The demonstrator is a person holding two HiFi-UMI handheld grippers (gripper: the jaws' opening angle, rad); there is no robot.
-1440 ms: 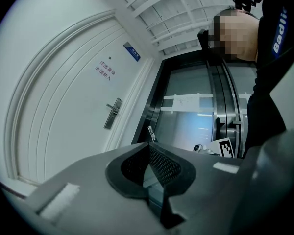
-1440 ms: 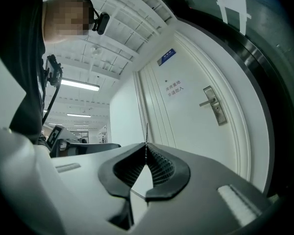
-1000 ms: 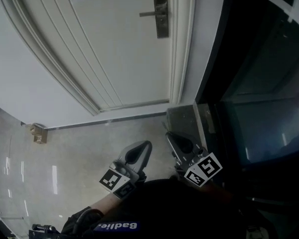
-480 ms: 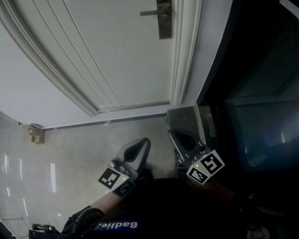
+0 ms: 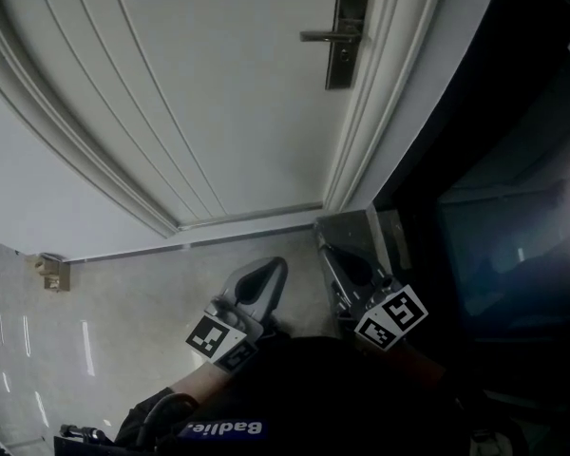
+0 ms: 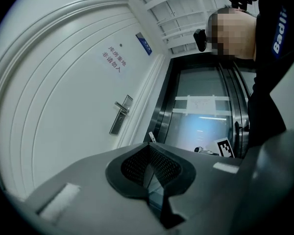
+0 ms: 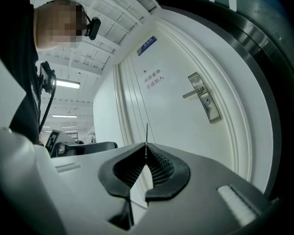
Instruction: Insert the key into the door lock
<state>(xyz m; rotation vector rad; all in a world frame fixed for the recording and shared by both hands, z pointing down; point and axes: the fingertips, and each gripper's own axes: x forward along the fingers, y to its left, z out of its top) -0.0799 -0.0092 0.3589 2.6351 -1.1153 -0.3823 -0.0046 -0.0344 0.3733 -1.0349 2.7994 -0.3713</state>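
Right gripper view: my right gripper [image 7: 146, 148] is clamped on the key [image 7: 146, 131], blade fwd, door lock plate [image 7: 206, 104] well ahead, up-right; left gripper [image 6: 149, 146] closed on nothing, so I'd approach level, squaring blade to plate before pushing.

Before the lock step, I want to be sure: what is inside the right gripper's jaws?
A thin key, seen edge-on, is pinched between the shut tips of the right gripper, its blade poking out toward the door. The part inside the pads is covered.
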